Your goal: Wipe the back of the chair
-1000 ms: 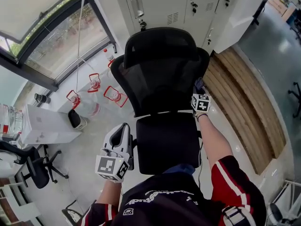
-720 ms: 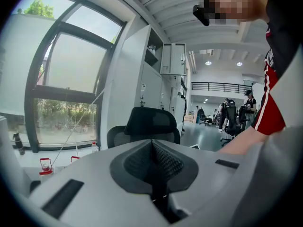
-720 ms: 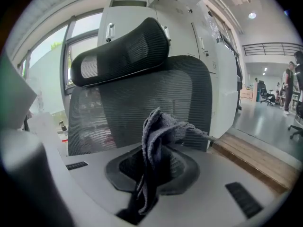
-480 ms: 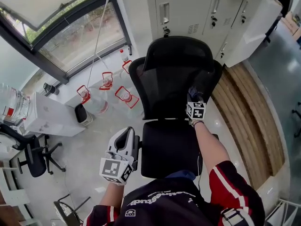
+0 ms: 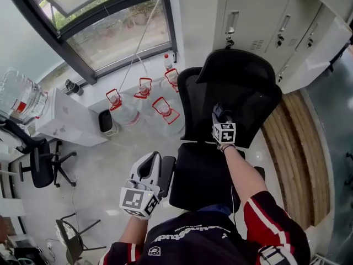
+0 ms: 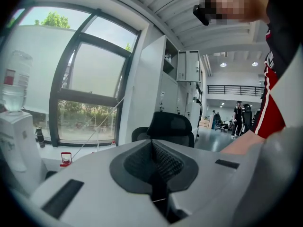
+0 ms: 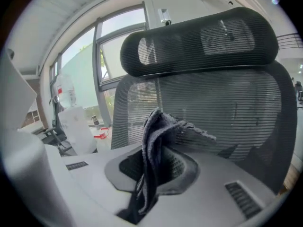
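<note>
I am clamping a grey cloth [image 7: 152,143] in my right claw [image 7: 150,176], needing flat, even pressure on the mesh backrest [image 7: 236,108] at twelve o'clock.

right gripper [image 5: 217,111] with cloth [image 7: 152,148] | slid left | chair back [image 5: 255,108]: right edge→middle

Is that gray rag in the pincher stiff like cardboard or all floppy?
Probably floppy: the rag folds and droops over where the right gripper pinches it. It looks light too, since a small pinch holds it up. Pressed on the chair's mesh back, it would likely squash flat rather than stay stiff.
</note>
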`<action>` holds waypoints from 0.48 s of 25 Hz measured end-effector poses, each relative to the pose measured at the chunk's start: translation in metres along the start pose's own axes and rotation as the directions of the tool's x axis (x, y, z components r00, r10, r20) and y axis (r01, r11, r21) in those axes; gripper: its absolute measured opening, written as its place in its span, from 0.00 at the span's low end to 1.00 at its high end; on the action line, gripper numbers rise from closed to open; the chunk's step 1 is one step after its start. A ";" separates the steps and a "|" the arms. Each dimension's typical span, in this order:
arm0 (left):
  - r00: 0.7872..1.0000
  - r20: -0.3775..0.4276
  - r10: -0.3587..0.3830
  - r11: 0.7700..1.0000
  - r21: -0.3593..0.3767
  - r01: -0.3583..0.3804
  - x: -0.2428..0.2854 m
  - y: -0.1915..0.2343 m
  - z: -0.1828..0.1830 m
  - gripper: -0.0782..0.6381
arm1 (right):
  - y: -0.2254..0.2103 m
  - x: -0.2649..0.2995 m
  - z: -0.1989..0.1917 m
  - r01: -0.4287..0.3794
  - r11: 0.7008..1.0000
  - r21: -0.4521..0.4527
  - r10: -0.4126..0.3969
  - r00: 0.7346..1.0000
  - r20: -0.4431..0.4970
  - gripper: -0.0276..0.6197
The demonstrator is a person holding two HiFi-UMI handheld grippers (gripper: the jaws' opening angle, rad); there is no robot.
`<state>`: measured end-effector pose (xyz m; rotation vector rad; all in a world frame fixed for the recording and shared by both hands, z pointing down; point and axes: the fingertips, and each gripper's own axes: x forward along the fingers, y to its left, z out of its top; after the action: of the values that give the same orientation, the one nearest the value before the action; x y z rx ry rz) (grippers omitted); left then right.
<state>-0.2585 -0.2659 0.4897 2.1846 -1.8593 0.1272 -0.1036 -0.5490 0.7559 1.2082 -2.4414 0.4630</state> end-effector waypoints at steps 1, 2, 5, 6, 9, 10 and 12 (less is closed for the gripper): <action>1.000 0.001 0.013 1.000 -0.005 -0.013 -0.003 0.006 -0.001 0.14 | 0.012 0.007 0.001 -0.018 1.000 -0.006 0.018 1.000 -0.001 0.13; 1.000 0.001 0.025 1.000 -0.010 -0.025 -0.007 0.012 -0.002 0.14 | 0.024 0.013 0.002 -0.037 0.999 -0.014 0.037 0.999 -0.004 0.13; 0.998 -0.002 0.066 0.998 -0.023 -0.066 -0.016 0.028 -0.006 0.14 | 0.061 0.031 0.003 -0.099 0.994 -0.035 0.099 0.995 -0.018 0.13; 0.997 -0.004 0.078 0.997 -0.028 -0.079 -0.019 0.033 -0.008 0.14 | 0.074 0.036 0.003 -0.121 0.992 -0.035 0.120 0.993 -0.021 0.13; 0.995 -0.006 0.102 0.994 -0.038 -0.102 -0.024 0.046 -0.009 0.14 | 0.104 0.048 0.004 -0.168 0.985 -0.035 0.167 0.986 -0.028 0.13; 0.994 -0.006 0.106 0.994 -0.040 -0.107 -0.025 0.049 -0.009 0.14 | 0.112 0.051 0.004 -0.179 0.983 -0.038 0.178 0.984 -0.033 0.13; 0.993 -0.006 0.117 0.992 -0.041 -0.117 -0.029 0.056 -0.008 0.14 | 0.124 0.058 0.004 -0.197 0.979 -0.045 0.195 0.980 -0.041 0.13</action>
<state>-0.3172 -0.2442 0.4992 2.0473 -1.9699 0.1142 -0.2372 -0.5186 0.7640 0.9349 -2.5362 0.4726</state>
